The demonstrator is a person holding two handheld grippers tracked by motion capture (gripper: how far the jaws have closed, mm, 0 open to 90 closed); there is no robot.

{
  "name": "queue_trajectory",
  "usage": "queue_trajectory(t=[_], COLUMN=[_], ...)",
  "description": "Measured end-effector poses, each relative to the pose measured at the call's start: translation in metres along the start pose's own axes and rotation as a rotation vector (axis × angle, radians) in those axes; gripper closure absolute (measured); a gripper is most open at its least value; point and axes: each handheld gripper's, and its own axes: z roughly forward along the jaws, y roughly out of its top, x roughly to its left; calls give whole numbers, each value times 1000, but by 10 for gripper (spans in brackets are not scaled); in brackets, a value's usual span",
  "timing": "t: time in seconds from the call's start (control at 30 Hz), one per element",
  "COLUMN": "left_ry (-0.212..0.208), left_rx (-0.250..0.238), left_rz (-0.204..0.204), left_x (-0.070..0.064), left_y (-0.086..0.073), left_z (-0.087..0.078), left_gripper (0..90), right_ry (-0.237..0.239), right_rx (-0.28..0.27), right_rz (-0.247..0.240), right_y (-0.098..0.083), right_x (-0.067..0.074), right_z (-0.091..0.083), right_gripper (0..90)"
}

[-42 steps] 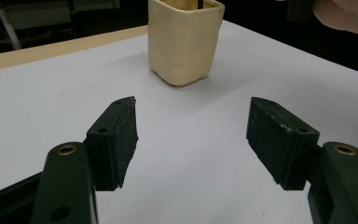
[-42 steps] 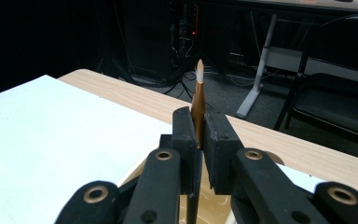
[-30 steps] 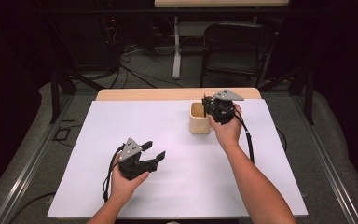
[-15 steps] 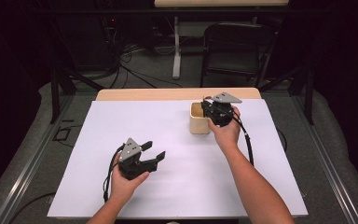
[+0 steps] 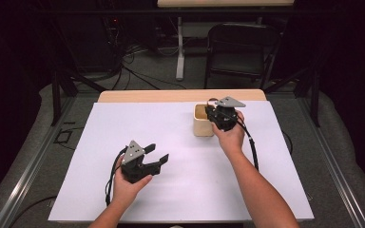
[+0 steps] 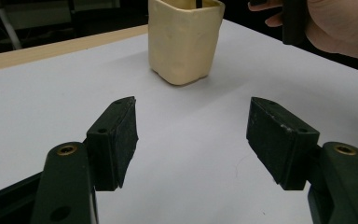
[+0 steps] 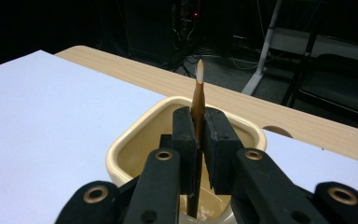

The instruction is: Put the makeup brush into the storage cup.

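Note:
A cream square cup [image 5: 201, 127] stands on the white sheet at the back, right of centre. My right gripper [image 5: 217, 115] hangs over the cup's right rim and is shut on a thin brown stick with a pale pointed tip [image 7: 197, 100]. The stick is upright, with its dark lower end reaching down into the cup [image 7: 135, 140]. The right gripper [image 7: 198, 133] clamps it about halfway up. My left gripper [image 5: 156, 157] rests low over the sheet at the front left, open and with nothing in it. In the left gripper view, the left gripper [image 6: 192, 128] faces the cup [image 6: 184, 42].
White sheet [image 5: 123, 123] covers most of the wooden table [image 5: 147, 96], whose bare far edge shows behind the cup. A black chair [image 5: 240, 47] and cables are on the floor beyond. The person's right hand [image 6: 338, 28] is beside the cup.

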Motion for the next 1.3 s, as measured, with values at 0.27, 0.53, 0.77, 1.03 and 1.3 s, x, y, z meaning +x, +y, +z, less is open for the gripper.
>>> queue_trajectory(t=[0.27, 0.53, 0.77, 1.03, 1.3], left_ry=[1, 1, 1, 1, 0], left_rx=[0, -3, -1, -2, -3], left_rz=[0, -1, 1, 1, 0], left_x=[0, 0, 0, 0, 0], left_y=[0, 0, 0, 0, 0], left_z=[0, 0, 0, 0, 0], left_gripper=[337, 337, 337, 337, 337], right_ry=[-1, 3, 4, 6, 13], right_rx=[12, 30, 30, 32, 10], right_rz=[-2, -10, -9, -9, 12], right_y=[-3, -4, -5, -4, -3], right_x=[0, 0, 1, 0, 0], right_z=[2, 3, 3, 3, 3], right_gripper=[837, 836, 836, 829, 647])
